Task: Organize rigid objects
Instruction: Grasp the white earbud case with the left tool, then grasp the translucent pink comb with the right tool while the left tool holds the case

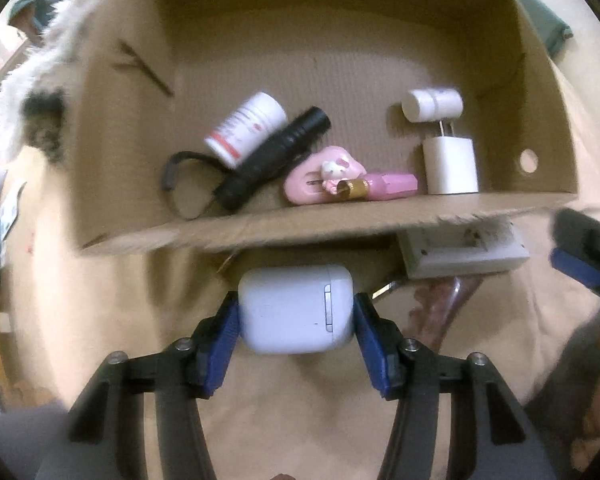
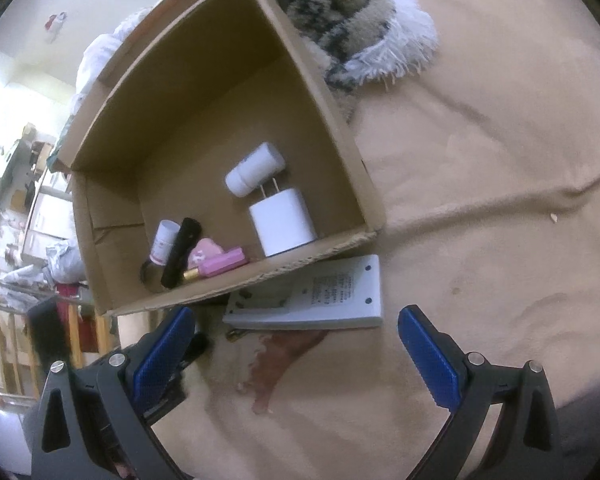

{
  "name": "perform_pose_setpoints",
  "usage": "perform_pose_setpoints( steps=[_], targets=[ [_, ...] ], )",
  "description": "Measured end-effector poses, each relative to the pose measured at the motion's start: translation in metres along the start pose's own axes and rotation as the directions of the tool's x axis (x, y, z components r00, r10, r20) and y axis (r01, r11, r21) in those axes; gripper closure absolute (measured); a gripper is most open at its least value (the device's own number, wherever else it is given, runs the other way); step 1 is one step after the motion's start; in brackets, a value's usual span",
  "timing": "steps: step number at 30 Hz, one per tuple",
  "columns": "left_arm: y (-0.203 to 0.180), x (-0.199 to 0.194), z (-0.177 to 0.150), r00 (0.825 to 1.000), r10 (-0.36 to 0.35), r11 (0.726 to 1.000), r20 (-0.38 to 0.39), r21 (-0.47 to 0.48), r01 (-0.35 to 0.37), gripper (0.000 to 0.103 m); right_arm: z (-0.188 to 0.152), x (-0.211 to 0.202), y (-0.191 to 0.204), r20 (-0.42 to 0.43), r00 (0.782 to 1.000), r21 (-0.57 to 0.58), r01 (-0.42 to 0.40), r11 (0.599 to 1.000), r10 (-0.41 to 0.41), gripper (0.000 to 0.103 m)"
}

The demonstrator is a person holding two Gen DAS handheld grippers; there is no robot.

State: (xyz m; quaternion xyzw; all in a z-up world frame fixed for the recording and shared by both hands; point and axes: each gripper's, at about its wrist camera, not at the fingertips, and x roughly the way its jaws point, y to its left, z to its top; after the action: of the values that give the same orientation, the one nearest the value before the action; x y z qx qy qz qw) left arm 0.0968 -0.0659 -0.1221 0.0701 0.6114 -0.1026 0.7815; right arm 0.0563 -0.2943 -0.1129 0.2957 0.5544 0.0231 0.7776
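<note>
My left gripper [image 1: 296, 308] is shut on a white earbud case [image 1: 296, 308] and holds it just in front of the near wall of a cardboard box [image 1: 340, 216]. The box holds a white pill bottle [image 1: 246, 126], a black flashlight [image 1: 272, 160], a pink clip [image 1: 324, 178], a pink lipstick [image 1: 380, 187], a white charger plug [image 1: 452, 166] and a white cylinder [image 1: 432, 105]. My right gripper [image 2: 296, 344] is open and empty, near a white flat device [image 2: 312, 296] lying beside the box [image 2: 236, 284].
Everything rests on a beige bedsheet [image 2: 480, 160]. A fuzzy patterned cloth [image 2: 348, 20] lies against the box's far side. A reddish transparent item [image 2: 280, 360] lies below the flat device. Furniture and clutter stand beyond the bed edge at the left.
</note>
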Motion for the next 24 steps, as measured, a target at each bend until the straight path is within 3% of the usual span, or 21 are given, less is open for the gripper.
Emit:
perform_pose_setpoints(
  steps=[10, 16, 20, 24],
  targets=[
    [0.032, -0.077, -0.018, 0.997, -0.005, 1.000, 0.079, -0.014, 0.006, 0.051, -0.004, 0.017, 0.002, -0.062, 0.998, -0.004, 0.002, 1.000, -0.003, 0.000],
    [0.039, -0.079, -0.032, 0.990, 0.044, 0.999, 0.131, -0.036, -0.039, 0.051, -0.010, 0.032, 0.006, -0.126, 0.990, -0.026, 0.054, 0.998, -0.057, 0.000],
    [0.047, -0.078, -0.031, 0.992, 0.006, 0.997, 0.127, -0.082, 0.005, 0.051, -0.024, 0.056, 0.014, -0.210, 0.973, -0.040, 0.093, 0.995, -0.099, 0.000],
    [0.042, -0.079, -0.031, 0.990, 0.001, 0.998, 0.139, -0.068, 0.009, 0.051, -0.030, 0.076, 0.036, -0.185, 0.959, -0.126, 0.192, 0.973, -0.213, 0.000]
  ],
)
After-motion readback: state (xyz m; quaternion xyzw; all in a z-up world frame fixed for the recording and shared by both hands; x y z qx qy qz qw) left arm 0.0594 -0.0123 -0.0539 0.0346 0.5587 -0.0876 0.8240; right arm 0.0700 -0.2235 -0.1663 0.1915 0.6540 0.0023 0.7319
